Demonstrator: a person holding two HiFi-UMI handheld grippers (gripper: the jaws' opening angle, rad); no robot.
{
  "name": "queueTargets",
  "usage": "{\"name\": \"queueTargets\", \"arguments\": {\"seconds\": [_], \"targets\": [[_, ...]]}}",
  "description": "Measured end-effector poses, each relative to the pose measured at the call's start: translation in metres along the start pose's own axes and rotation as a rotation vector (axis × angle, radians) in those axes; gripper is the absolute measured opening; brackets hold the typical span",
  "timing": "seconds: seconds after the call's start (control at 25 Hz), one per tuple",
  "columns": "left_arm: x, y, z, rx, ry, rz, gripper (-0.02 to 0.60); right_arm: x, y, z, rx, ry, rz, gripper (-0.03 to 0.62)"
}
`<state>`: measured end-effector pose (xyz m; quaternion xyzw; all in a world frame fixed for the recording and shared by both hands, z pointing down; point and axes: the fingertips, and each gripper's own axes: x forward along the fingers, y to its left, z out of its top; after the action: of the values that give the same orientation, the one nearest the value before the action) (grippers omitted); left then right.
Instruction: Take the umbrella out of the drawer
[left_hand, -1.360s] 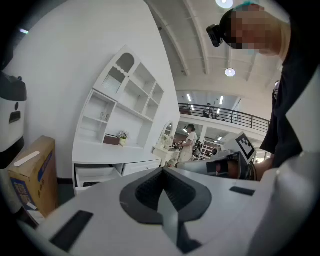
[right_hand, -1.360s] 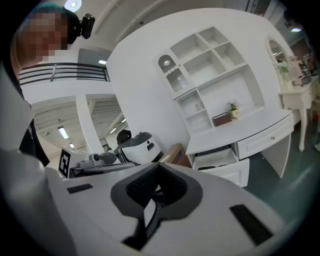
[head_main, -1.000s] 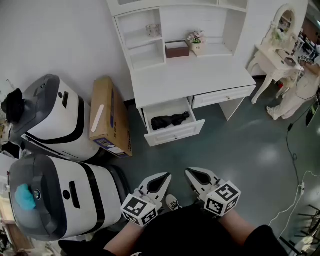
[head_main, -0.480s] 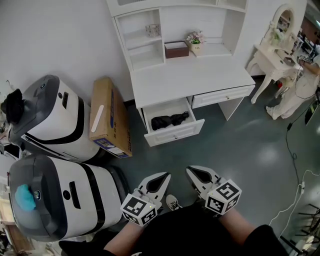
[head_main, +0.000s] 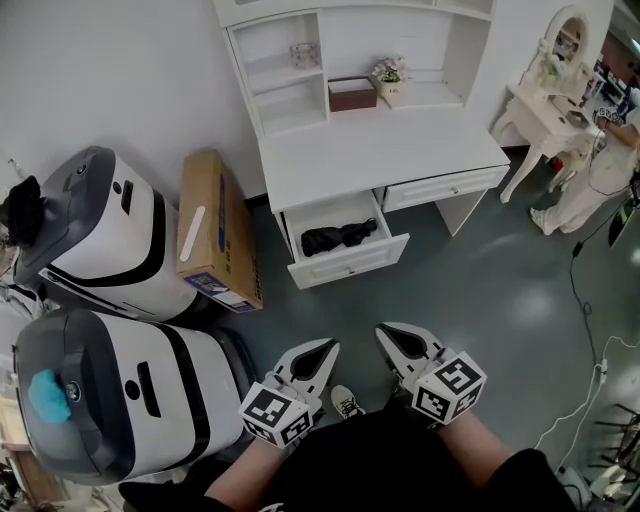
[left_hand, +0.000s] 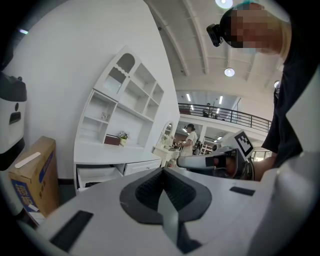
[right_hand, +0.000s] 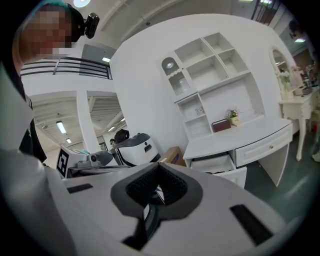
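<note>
White desk (head_main: 380, 150): your landmark. Drawer (head_main: 348, 268) under its left half is open, with black umbrella (head_main: 338, 236) lying inside, untouched. Left gripper (head_main: 328, 347) and right gripper (head_main: 386, 331) well short of desk, both clenched, empty. Approach step. Next you close in, spread jaws.

- Two white two-jaw tools: the left tool (head_main: 328, 345) and the right tool (head_main: 383, 330).
- One black folded umbrella (head_main: 338, 236).
- Two white drawers: the open drawer (head_main: 350, 268) and the closed drawer (head_main: 445, 188).
- Two big white-and-grey rounded machines: the nearer machine (head_main: 120, 395) and the farther machine (head_main: 110, 235).
- One brown cardboard box (head_main: 215, 225).
</note>
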<state>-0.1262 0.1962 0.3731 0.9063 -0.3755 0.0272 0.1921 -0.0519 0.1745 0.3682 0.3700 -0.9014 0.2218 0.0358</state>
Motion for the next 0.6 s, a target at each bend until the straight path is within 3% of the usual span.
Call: {"name": "queueTargets", "arguments": {"seconds": [0.6], "targets": [[0.032,-0.002,0.008,0.001,-0.005,0.044,-0.003,0.003,-0.029,0.016,-0.015,0.024,0.046,0.002]]}}
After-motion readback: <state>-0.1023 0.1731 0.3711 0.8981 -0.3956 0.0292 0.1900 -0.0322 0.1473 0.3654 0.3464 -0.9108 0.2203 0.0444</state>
